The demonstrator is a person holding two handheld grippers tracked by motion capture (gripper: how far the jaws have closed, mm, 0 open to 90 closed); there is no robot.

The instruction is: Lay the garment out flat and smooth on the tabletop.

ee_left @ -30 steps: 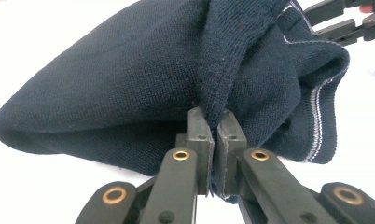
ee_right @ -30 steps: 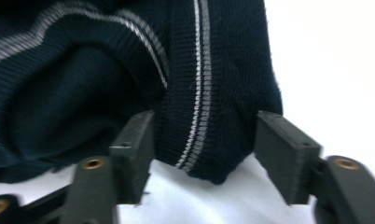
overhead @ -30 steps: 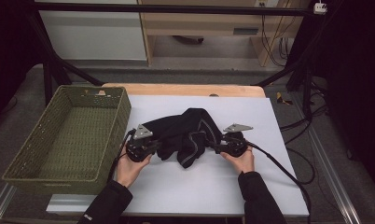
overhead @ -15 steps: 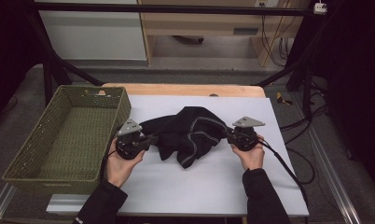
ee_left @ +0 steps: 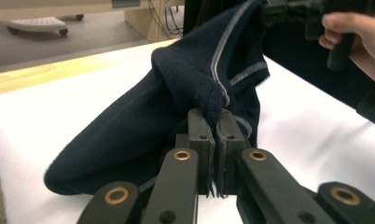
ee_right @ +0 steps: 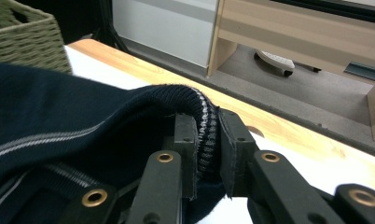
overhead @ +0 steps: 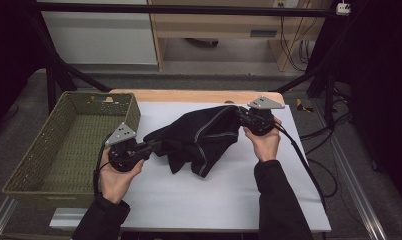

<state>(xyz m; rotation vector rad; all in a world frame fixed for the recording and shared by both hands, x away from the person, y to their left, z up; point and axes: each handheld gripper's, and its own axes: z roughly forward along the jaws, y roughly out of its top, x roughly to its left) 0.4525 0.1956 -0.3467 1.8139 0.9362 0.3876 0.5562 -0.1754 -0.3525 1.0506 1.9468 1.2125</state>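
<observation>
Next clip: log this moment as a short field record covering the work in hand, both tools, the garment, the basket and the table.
work in hand: dark garment stretched between two tools
left tool: shut on garment's edge
right tool: jaws have just been closing; shut on garment's ribbed, striped edge
garment: navy with pale stripes, lifted at both gripped ends, middle sagging onto table
basket: green woven, nothing seen in it, at table's left end
table: white top, wooden strip along far edge

We log a navy sweater [ee_left: 176, 93] pinched in our left gripper [ee_left: 215, 122] above the white tabletop [ee_left: 307, 140]; right gripper [ee_left: 293, 11] grips its far edge.
</observation>
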